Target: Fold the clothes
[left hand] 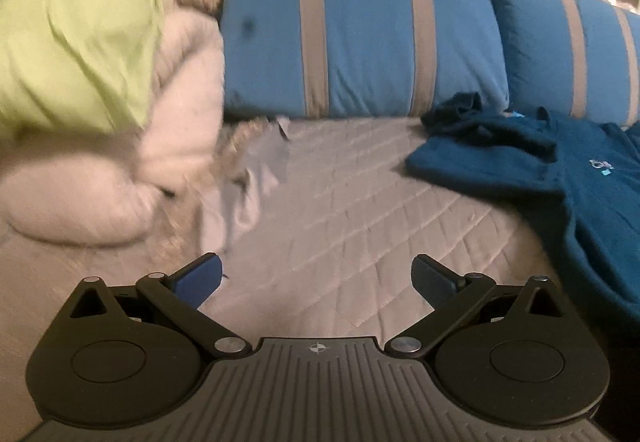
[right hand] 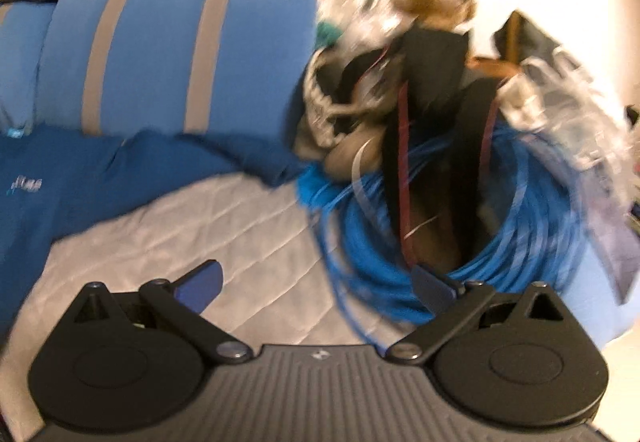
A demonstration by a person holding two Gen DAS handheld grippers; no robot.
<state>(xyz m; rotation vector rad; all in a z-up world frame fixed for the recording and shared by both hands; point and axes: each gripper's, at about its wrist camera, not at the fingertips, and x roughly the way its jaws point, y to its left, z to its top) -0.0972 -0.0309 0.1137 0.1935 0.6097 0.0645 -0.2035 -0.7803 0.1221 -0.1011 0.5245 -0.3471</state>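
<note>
A dark blue sweatshirt [left hand: 592, 178] with a small pale logo lies spread on the quilted grey bed cover [left hand: 352, 202], to the right in the left wrist view. It also shows at the left in the right wrist view [right hand: 60, 186]. A small grey garment [left hand: 248, 182] lies crumpled at the left. My left gripper [left hand: 316, 278] is open and empty above the bed cover. My right gripper [right hand: 316, 282] is open and empty above the bed cover [right hand: 192, 234], right of the sweatshirt.
Blue pillows with grey stripes [left hand: 360, 42] line the back of the bed. A lime green cloth [left hand: 80, 34] and white bedding [left hand: 120, 178] pile at the left. A coil of blue cable [right hand: 460, 242], dark straps and a cluttered heap [right hand: 420, 62] sit at the right.
</note>
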